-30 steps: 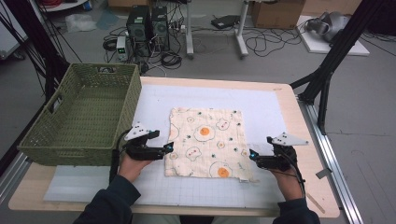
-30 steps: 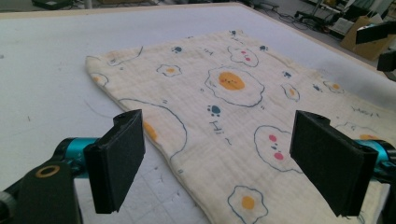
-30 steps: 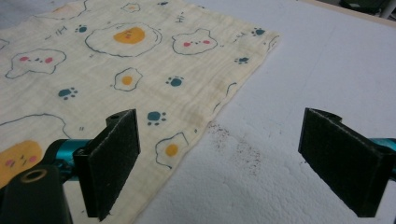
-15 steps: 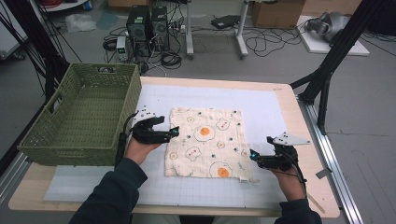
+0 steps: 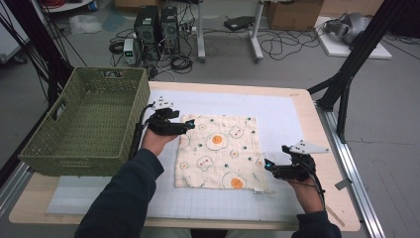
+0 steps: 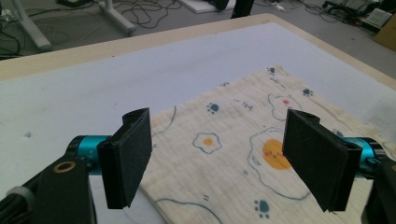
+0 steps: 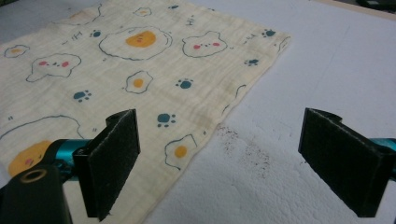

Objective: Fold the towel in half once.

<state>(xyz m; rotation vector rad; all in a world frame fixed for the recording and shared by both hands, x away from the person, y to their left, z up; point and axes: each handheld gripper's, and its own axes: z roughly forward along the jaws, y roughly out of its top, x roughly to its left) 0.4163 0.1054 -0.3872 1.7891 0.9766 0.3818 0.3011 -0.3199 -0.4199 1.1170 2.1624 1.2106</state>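
While blurry, cloth (image 5: 220, 151) seems letterless.

The cloth (image 5: 220, 152) is seen as soft, matt, crinkled cotton gauze, printed with eggs and paws. The mat (image 5: 277, 114) under it is shown matt and faintly pebbled on a smooth wooden table (image 5: 317, 148). At nine o'clock, the basket (image 5: 84, 124) is woven in rough green wicker.

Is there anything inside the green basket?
No, the high view shows the green basket with just its bare woven bottom; the cloth lies on the table.
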